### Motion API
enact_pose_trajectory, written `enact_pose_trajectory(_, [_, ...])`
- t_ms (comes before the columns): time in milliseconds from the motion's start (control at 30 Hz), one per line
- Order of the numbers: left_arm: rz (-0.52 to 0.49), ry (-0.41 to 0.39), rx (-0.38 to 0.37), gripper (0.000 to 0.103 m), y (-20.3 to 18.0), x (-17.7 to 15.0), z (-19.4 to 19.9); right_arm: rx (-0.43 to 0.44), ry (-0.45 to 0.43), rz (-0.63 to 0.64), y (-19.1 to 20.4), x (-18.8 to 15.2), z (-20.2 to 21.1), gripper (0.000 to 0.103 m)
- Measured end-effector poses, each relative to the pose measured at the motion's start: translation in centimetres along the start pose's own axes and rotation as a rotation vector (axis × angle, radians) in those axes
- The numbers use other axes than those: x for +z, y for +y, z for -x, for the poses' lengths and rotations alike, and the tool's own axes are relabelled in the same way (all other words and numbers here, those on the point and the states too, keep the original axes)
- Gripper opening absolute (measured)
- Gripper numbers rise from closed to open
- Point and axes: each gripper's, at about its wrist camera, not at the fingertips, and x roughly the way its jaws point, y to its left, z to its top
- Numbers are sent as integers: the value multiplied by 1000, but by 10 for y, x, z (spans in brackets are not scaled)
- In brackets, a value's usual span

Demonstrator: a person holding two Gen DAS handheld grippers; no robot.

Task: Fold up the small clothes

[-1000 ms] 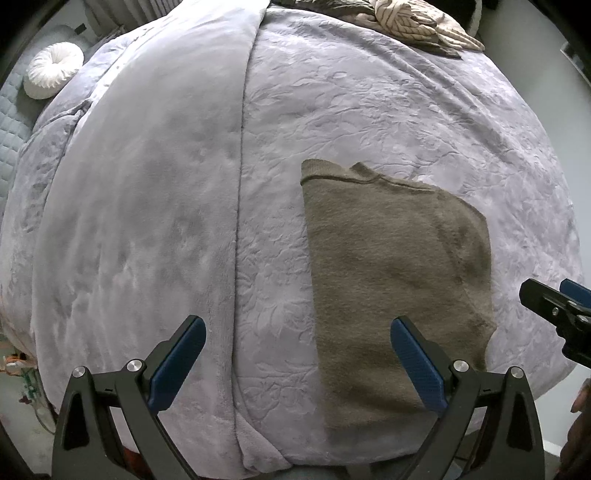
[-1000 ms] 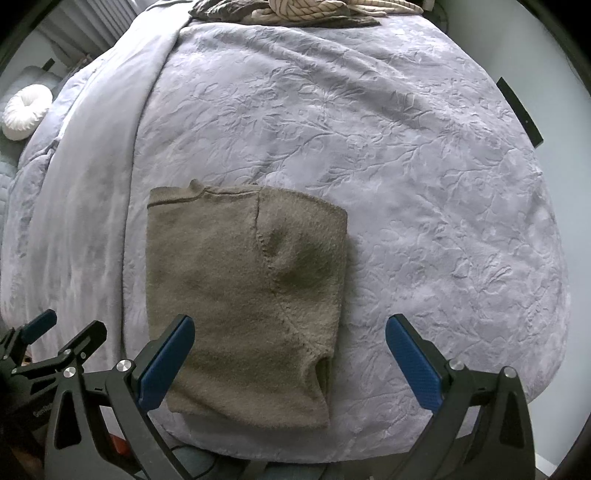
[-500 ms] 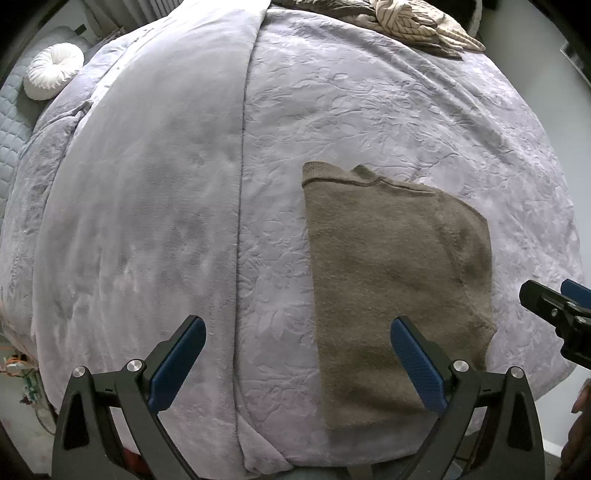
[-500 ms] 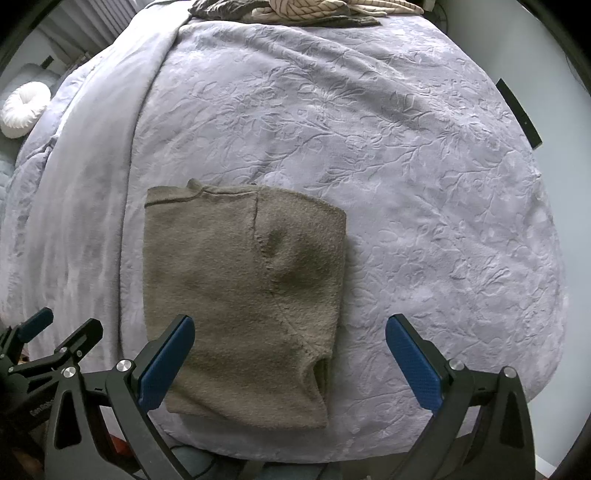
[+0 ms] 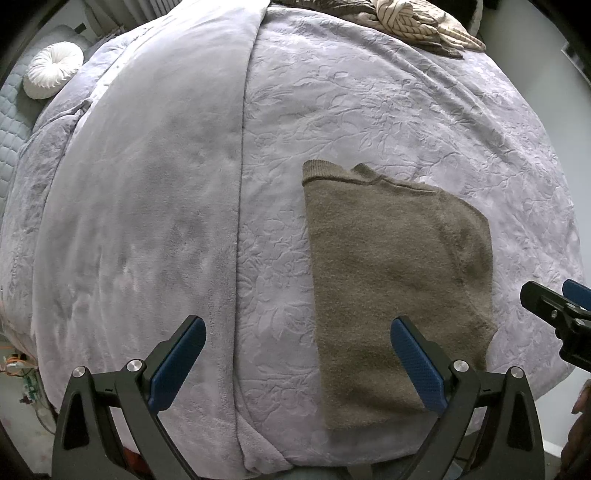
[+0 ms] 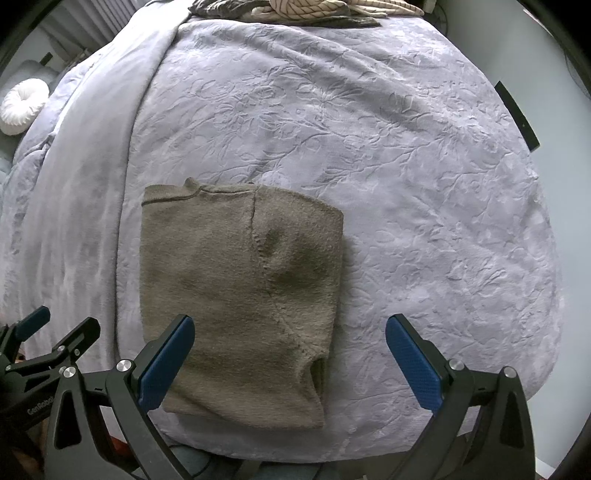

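A small olive-brown knit sweater (image 5: 391, 280) lies folded into a tall rectangle on the lavender bed cover (image 5: 369, 110), near the bed's front edge; it also shows in the right wrist view (image 6: 240, 295). My left gripper (image 5: 295, 354) is open and empty, above the cover to the sweater's left, its right finger over the sweater's lower part. My right gripper (image 6: 288, 358) is open and empty, over the sweater's lower right part. Each gripper also shows in the other view: the right one (image 5: 557, 306), the left one (image 6: 55, 336).
A pile of striped and dark clothes (image 5: 406, 22) lies at the far end of the bed, also seen in the right wrist view (image 6: 314, 9). A white round cushion (image 5: 51, 70) sits far left. A plush blanket strip (image 5: 147, 184) covers the bed's left side.
Both grippers have drifted back slightly; the sweater lies the same, a little lower in the views. Both stay open.
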Motion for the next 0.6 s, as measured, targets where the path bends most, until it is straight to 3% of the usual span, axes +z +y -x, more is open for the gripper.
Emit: enact_pose_trajectory(600, [-3, 2, 2, 101, 2, 1, -2, -12, 4, 9, 0, 1, 1, 103])
